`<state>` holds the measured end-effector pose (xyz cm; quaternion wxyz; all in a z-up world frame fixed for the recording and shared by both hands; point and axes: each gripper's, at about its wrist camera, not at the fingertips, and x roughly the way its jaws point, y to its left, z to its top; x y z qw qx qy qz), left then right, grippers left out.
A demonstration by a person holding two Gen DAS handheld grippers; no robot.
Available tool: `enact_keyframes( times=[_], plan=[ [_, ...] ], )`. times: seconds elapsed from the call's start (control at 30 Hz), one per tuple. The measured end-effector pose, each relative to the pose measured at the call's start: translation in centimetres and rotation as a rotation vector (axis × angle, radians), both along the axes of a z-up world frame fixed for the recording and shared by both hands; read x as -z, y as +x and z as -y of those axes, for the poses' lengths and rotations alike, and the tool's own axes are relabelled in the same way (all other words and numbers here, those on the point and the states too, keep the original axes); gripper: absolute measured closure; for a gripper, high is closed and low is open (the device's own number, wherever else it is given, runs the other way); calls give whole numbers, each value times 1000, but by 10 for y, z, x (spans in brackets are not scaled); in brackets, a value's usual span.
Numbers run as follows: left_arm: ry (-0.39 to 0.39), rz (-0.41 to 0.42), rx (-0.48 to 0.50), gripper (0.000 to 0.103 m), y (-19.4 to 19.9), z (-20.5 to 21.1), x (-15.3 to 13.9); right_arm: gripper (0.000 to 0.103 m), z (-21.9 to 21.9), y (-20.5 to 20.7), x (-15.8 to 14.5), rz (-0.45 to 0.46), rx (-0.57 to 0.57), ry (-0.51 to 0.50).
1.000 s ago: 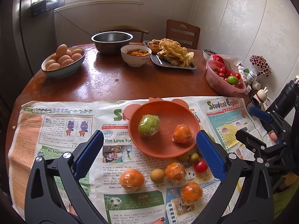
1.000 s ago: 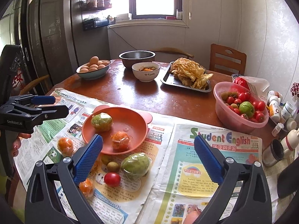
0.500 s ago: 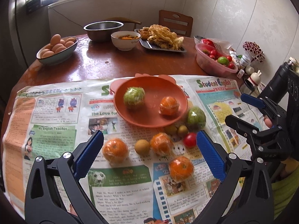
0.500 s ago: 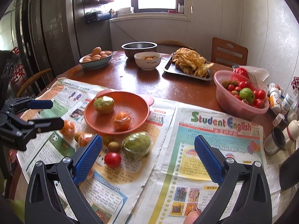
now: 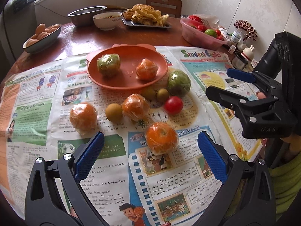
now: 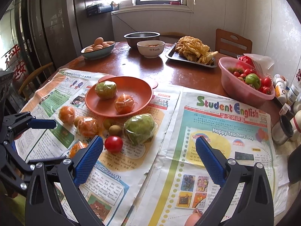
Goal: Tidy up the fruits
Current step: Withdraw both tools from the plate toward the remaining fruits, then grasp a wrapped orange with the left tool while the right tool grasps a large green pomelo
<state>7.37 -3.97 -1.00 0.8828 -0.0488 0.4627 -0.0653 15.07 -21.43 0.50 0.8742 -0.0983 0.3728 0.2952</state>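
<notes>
An orange plate (image 5: pixel 129 83) (image 6: pixel 143 101) on newspaper holds a wrapped green fruit (image 5: pixel 108 65) and a wrapped orange (image 5: pixel 146 69). In front of it lie several wrapped oranges, with the nearest orange (image 5: pixel 161 140) in front of my left gripper. Beside them are a wrapped green fruit (image 5: pixel 178 82) (image 6: pixel 139 128), a red tomato (image 5: pixel 173 105) (image 6: pixel 113 143) and small brown fruits (image 5: pixel 113 112). My left gripper (image 5: pixel 149 158) is open and empty just short of the nearest orange. My right gripper (image 6: pixel 149 159) is open and empty, low over the newspaper right of the tomato.
A pink bowl of tomatoes and fruit (image 6: pixel 244 86) stands at the right, with bottles and a cup (image 6: pixel 286 128) at the table edge. At the back stand an egg bowl (image 6: pixel 97 50), a steel bowl (image 6: pixel 142 37), a white bowl (image 6: pixel 150 49) and a tray of fried food (image 6: pixel 193 53).
Both grippers have pulled back toward the near edge and tilted down; the fruit on the paper now sits closer before the left gripper. Both stay open.
</notes>
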Motion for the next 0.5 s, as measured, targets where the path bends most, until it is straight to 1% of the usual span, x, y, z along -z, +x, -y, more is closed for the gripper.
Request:
enact_keyframes(
  times=[0.27, 0.43, 0.5],
  plan=[
    [-5, -13, 6, 10, 0, 3, 10, 4, 2, 2, 9, -18, -1, -14],
    [-17, -24, -1, 16, 3, 3, 12, 4, 2, 10, 19, -36, 4, -25],
    [-20, -25, 2, 20, 3, 4, 13, 4, 2, 14, 22, -44, 9, -26]
  ],
)
